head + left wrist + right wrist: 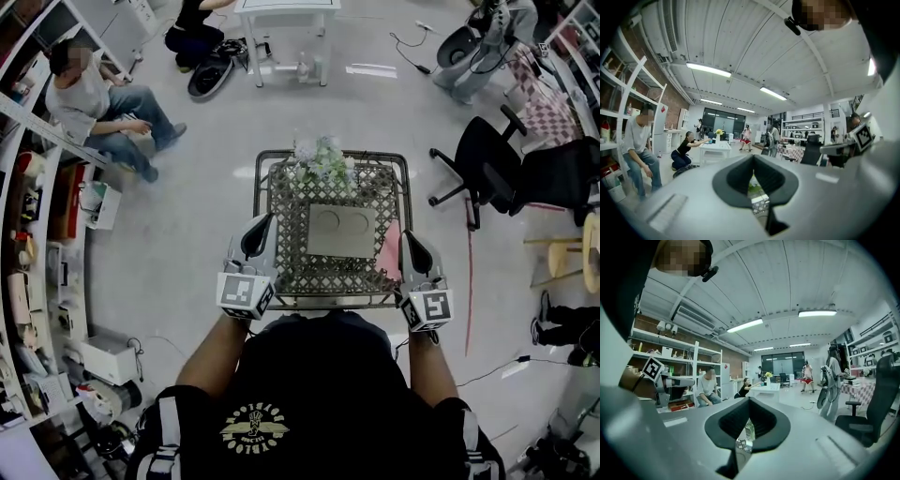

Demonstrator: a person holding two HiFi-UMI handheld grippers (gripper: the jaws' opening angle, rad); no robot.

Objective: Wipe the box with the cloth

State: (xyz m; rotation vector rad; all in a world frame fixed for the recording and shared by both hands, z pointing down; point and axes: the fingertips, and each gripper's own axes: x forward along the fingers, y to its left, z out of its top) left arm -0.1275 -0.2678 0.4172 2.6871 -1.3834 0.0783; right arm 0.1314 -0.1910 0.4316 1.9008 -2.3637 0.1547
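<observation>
Holding a gripper in each hand, the person stands at the near edge of a metal lattice desk (281, 281). The left gripper (260, 232) is raised over the desk's near left corner. Its jaws are drawn together with only a thin slit between them, and they hold nothing. The right gripper (413, 248) is raised over the near right corner. Its jaws are closed too and are likewise empty. Both grippers point out across the room rather than down at the desk.

The grey box (342, 231), with two round recesses in its top, lies flat in the middle of the desk between the two grippers. The pink cloth (388, 255) lies just beside the box's right side, at the desk's right edge and close to the right gripper. A bunch of pale flowers (322, 157) sits at the far edge of the desk.
</observation>
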